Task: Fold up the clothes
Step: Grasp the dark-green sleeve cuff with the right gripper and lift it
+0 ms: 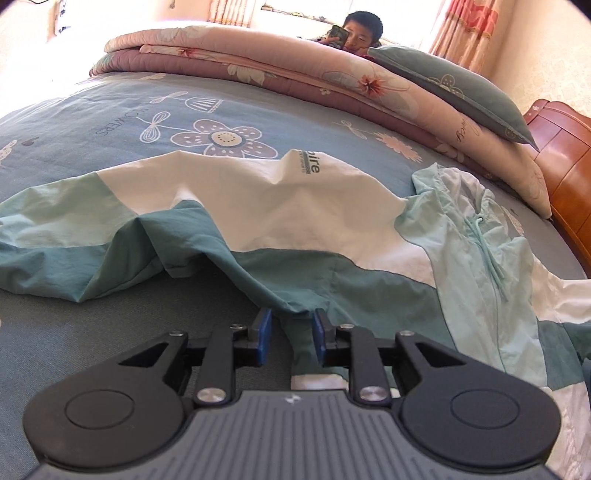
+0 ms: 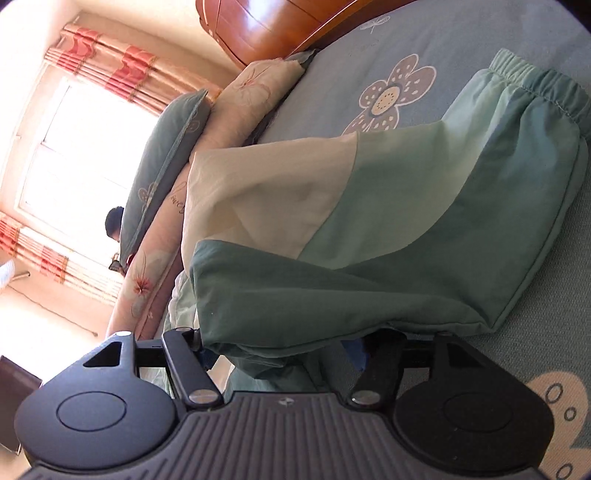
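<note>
The left gripper [image 1: 291, 338] hangs low over a bed, its blue pads [image 1: 264, 338] standing a little apart with a narrow teal fold of a jacket [image 1: 280, 206] running up between them; the fold lies against the right-hand pad, while a gap shows beside the left one, so no firm pinch can be seen. From that point the jacket spreads away across the blue flowered bedspread [image 1: 110, 122] in bands of teal, pale mint and white, its hood and drawstring [image 1: 487, 251] lying to the right. Bare bedspread stretches to the left of the gripper and beyond the jacket's far edge, up to a folded pink quilt [image 1: 258, 66] and a green pillow [image 1: 454, 92] along the far side. A wooden headboard [image 1: 561, 158] bounds the bed at right.

The right gripper [image 2: 284, 350], rolled onto its side, has the garment's dark teal hem draped over its fingertips; whether its jaws press the cloth cannot be told. The elastic cuff [image 2: 539, 88] of a sleeve rests on the bedspread, with open cover around it.

A person [image 1: 360, 31] sits behind the quilt, near a curtained window [image 2: 74, 122].
</note>
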Tool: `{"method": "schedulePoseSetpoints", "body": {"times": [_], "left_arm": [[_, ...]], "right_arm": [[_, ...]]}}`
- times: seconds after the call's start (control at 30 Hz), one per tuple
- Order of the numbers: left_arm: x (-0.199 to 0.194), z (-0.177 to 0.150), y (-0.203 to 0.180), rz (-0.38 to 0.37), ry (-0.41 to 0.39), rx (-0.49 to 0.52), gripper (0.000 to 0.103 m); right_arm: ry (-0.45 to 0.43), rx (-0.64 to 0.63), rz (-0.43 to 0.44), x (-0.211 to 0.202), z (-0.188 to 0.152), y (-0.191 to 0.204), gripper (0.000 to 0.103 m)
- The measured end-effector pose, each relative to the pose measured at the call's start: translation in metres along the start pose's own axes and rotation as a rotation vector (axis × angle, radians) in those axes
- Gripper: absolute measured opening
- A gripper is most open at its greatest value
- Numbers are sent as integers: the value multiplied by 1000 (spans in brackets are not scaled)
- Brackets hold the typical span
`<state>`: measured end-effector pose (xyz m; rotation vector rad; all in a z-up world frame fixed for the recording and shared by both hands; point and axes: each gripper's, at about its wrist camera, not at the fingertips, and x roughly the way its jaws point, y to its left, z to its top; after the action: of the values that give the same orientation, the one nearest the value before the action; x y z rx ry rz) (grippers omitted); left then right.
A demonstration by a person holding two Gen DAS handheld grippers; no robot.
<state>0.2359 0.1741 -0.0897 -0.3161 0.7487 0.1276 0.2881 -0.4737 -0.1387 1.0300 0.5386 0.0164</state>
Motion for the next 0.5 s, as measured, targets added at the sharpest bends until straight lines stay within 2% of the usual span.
{"method": "schedulePoseSetpoints", "body": {"times": [0.1,0.17,0.3,0.5], "left_arm": [[-12,-4,-21,-34,-3,79,24],[-17,-5,-35,-60,-6,129,29],[-18,-14,-67,-130,-27,215,35],[2,-38,-120,-180,6,343,36]], "right_arm": [[-52,-24,30,-4,13,4,69],[-91,-5,67,-7,24,2,70],[-124,135,109,-13,31,-26,73],[-224,385,81,-27,24,-85,73]]}}
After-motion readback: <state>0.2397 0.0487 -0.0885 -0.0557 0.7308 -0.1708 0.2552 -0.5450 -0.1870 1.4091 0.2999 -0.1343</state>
